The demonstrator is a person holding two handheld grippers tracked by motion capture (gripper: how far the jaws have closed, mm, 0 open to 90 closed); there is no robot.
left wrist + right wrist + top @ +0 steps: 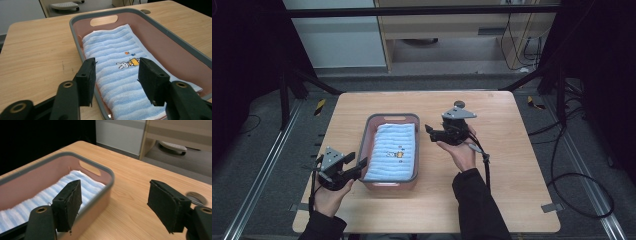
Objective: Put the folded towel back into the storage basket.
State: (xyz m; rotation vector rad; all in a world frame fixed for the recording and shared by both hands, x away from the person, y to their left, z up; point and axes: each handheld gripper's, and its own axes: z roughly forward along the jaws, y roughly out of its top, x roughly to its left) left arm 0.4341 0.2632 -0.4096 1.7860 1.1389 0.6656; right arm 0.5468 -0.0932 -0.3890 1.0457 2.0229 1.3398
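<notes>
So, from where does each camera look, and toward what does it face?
High view: above the person's side, looking forward and down on the table; forearms, hands, left tongs and right tongs show.
Left gripper view: rides the left tongs, facing the towel along the basin.
Right gripper view: rides the right tongs, facing the basin's corner.
All three share basin and towel.

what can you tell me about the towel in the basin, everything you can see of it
The towel is light blue terry-looking cloth with white stripes across it, folded into a long flat rectangle. Near its middle is a small embroidered white rabbit beside an orange shape, with tiny orange and blue marks above. It lies flat on the floor of the pink basin, running along its length, nearer one long wall, leaving a strip of floor bare on the other side. Neither gripper touches it.
</notes>
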